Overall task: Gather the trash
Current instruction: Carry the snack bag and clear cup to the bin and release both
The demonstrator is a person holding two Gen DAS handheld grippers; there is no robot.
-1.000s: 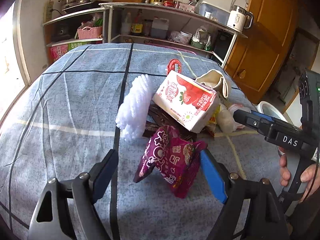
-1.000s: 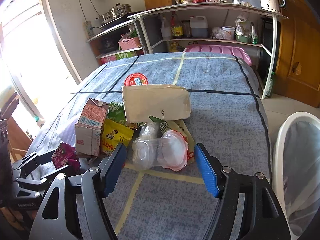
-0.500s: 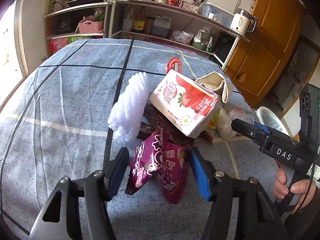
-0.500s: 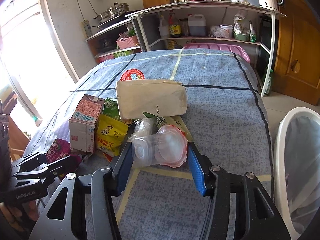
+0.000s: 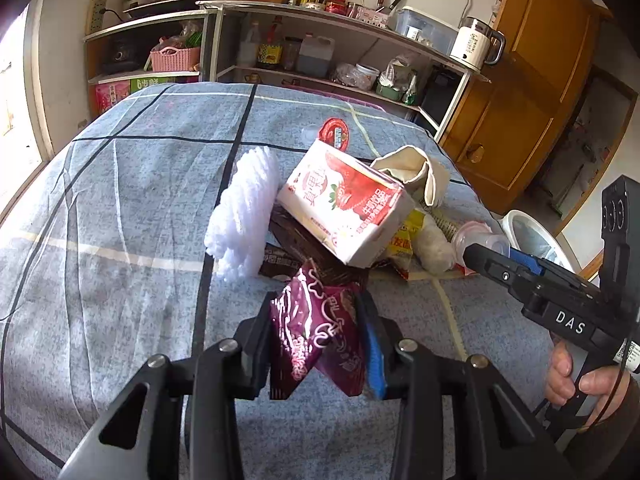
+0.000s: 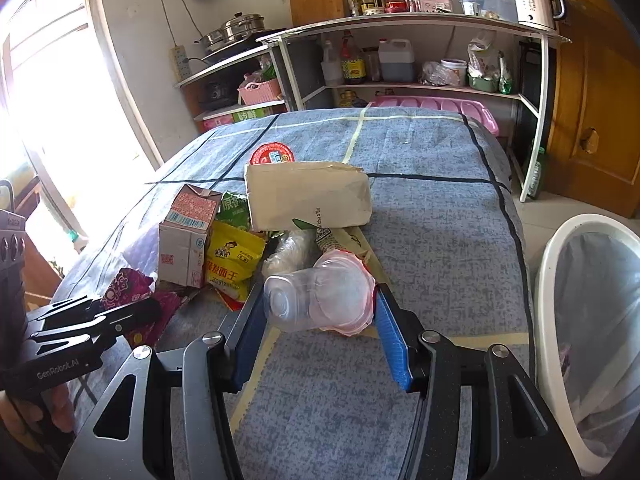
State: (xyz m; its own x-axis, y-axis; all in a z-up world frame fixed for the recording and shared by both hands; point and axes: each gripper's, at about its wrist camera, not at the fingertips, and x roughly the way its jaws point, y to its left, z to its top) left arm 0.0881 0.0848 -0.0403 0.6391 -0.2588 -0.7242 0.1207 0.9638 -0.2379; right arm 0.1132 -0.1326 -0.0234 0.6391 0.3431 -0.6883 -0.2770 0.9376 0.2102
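Observation:
A pile of trash lies on the blue-grey checked cloth [image 5: 120, 208]. My left gripper [image 5: 316, 312] is closing on a crumpled purple snack wrapper [image 5: 296, 336], which fills the gap and is squeezed between the pads. Behind it are a strawberry milk carton [image 5: 344, 208] and a white foam net [image 5: 244, 216]. My right gripper [image 6: 320, 308] is shut on a clear plastic cup with a pink lid [image 6: 312, 300], lying on its side. The right wrist view also shows the left gripper [image 6: 120, 316] with the wrapper [image 6: 128, 284] at far left.
A beige paper bag [image 6: 308, 196], a yellow packet [image 6: 232, 260], a green packet [image 6: 234, 206] and a red round lid [image 6: 274, 155] lie in the pile. A white bin with a clear liner [image 6: 548, 300] stands by the table's right side. Shelves [image 6: 400, 24] stand behind.
Both grippers have closed from wide open. The left jaws have drawn in onto the purple wrapper, crumpling it. The right jaws came in against the plastic cup, then held still.

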